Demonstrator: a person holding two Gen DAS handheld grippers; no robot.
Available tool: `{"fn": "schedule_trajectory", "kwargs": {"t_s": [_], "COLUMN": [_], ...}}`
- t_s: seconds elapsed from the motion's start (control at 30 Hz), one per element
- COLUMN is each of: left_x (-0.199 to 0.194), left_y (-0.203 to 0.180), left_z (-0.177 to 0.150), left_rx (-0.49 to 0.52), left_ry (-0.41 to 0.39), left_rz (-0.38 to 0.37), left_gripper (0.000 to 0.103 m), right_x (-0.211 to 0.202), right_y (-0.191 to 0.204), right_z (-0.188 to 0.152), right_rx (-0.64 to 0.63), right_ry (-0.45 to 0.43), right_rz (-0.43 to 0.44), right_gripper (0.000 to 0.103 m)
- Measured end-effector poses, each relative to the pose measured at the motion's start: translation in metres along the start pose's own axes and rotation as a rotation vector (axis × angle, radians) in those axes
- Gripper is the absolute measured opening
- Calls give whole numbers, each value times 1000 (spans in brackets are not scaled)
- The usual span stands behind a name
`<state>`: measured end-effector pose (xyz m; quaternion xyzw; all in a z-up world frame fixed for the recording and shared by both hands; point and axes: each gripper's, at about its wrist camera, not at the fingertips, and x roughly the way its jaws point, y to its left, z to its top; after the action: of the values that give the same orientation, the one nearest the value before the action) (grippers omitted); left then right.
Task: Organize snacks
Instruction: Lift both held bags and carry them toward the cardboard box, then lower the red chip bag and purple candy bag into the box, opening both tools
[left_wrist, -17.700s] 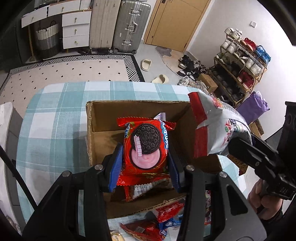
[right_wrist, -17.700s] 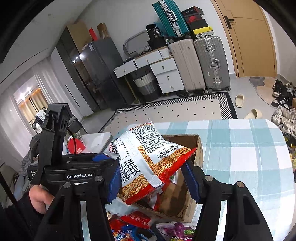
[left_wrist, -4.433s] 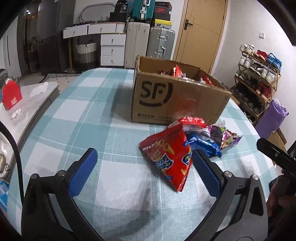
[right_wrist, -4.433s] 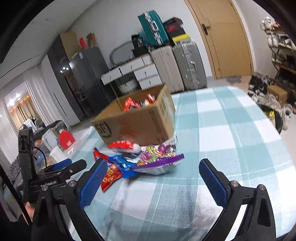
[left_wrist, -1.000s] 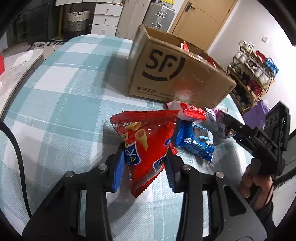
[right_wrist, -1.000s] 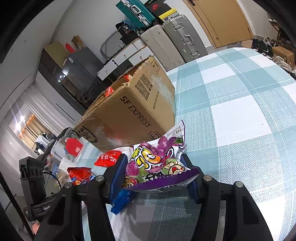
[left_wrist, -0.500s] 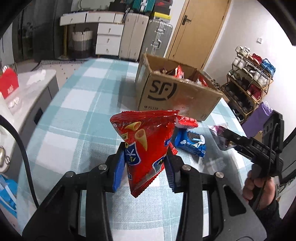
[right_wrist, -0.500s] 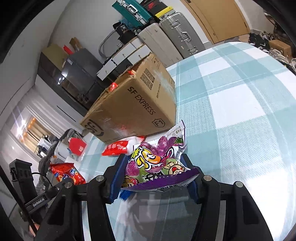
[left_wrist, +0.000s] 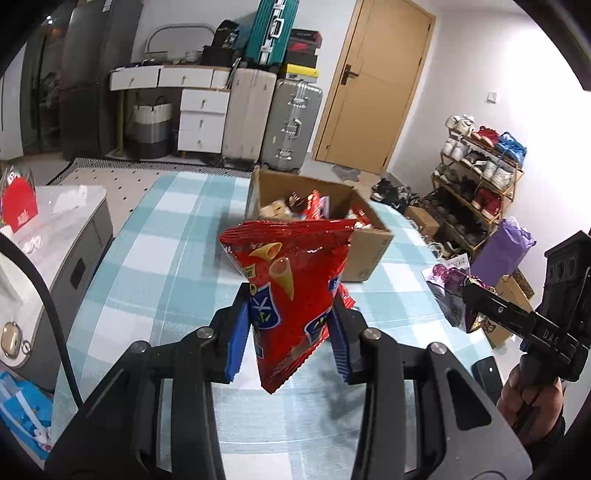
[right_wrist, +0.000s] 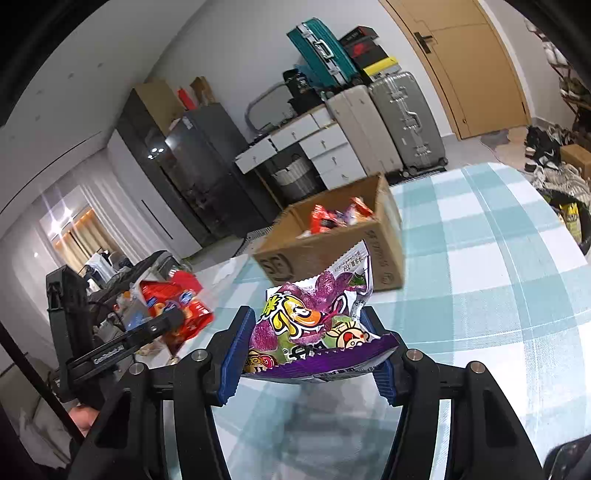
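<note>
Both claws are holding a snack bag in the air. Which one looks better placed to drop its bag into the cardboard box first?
Probably the left claw. Its red bag hangs straight in front of the open cardboard box, with the opening just beyond. The right claw with its purple bag looks farther from the box and faces its closed side.

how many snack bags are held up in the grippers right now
2. A red cone-snack bag is clamped in the left gripper, and a purple gummy-candy bag in the right gripper. More packets fill the brown cardboard box; any left on the table may be hidden.
</note>
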<state>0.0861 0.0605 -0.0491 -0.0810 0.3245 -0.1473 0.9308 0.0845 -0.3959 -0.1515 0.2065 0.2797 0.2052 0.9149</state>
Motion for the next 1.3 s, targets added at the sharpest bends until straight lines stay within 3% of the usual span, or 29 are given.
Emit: {"fn": "schedule_trajectory", "kwargs": {"t_s": [0.43,0.67,1.07,1.3], "left_x": [-57,-75,-58,-7], "left_y": [-8,-3,-5,-10], "left_z": [47,78,139,178], "left_rx": [-16,-11,-21,-12], "left_ry": [-74,-90,-70,-28], "left_rz": [-70,-74,-85,-74], "left_gripper": [35,35,35,35], "right_x": [-35,-40,-16,4], "right_y": [67,82,84,67], "right_z": [47,76,143,179], "right_rx": [-143,-175,-196,-179], "right_ry": [-72,-90,-111,-120], "right_rz": [15,34,38,33], "right_gripper": [59,59,59,59]}}
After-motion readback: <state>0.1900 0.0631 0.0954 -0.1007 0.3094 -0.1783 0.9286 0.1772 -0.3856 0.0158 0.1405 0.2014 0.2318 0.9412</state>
